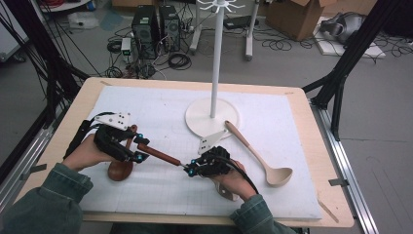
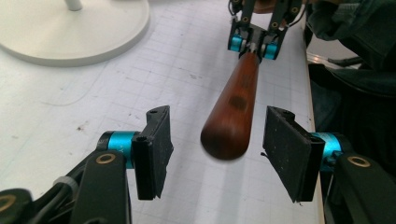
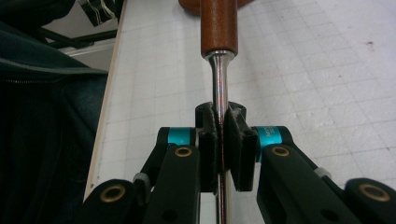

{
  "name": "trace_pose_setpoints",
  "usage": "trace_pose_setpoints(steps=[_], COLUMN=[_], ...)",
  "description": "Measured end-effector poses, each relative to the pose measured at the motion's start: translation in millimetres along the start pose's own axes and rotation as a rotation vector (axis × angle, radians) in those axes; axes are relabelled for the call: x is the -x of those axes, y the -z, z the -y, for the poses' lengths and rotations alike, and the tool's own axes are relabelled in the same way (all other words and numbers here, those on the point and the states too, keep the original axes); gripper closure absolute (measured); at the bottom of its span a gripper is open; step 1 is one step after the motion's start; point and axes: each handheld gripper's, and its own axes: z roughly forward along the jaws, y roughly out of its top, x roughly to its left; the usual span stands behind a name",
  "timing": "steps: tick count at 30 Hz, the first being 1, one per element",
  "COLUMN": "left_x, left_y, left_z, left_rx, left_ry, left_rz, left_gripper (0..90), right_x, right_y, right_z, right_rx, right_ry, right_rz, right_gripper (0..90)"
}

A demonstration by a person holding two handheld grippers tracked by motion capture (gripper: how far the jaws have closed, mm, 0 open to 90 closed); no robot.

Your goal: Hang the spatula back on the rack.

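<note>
The right claw is clamped on the steel shank of the brown-handled utensil, carrying it above the bench. The left claw stands apart around the handle's butt without touching, likely because the handover is done.

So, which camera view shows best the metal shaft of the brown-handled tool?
The right gripper view: the metal shaft runs close up between the right gripper's shut pads. The left gripper view shows mostly the brown handle; the high view shows the shaft tiny.
</note>
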Motion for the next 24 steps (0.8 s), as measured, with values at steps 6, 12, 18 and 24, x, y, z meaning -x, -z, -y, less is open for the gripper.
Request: trace_pose_setpoints(steps=[6, 12, 18, 24], left_x=[0.5, 0.9, 2.7, 4.1], left_y=[-1.3, -5.5, -3.8, -6.5], left_z=[1.9, -2.9, -10.3, -17.5], left_rx=[0.03, 0.045, 0.082, 0.112], left_ry=[0.034, 0.037, 0.039, 0.054], left_rz=[-0.01, -0.012, -0.011, -0.022], left_gripper=[42.2, 46.0, 52.7, 52.2], right_x=[-1.4, -3.9, -4.4, -2.1], right_y=[5.7, 7.7, 8.2, 1.9], right_z=[-4.0, -14.6, -28.5, -36.9], right_rx=[0.046, 0.076, 0.118, 0.145], right_ry=[-0.014, -0.027, -0.046, -0.082], right_rz=[0.025, 0.047, 0.082, 0.109], right_gripper=[84.3, 84.3, 84.3, 84.1])
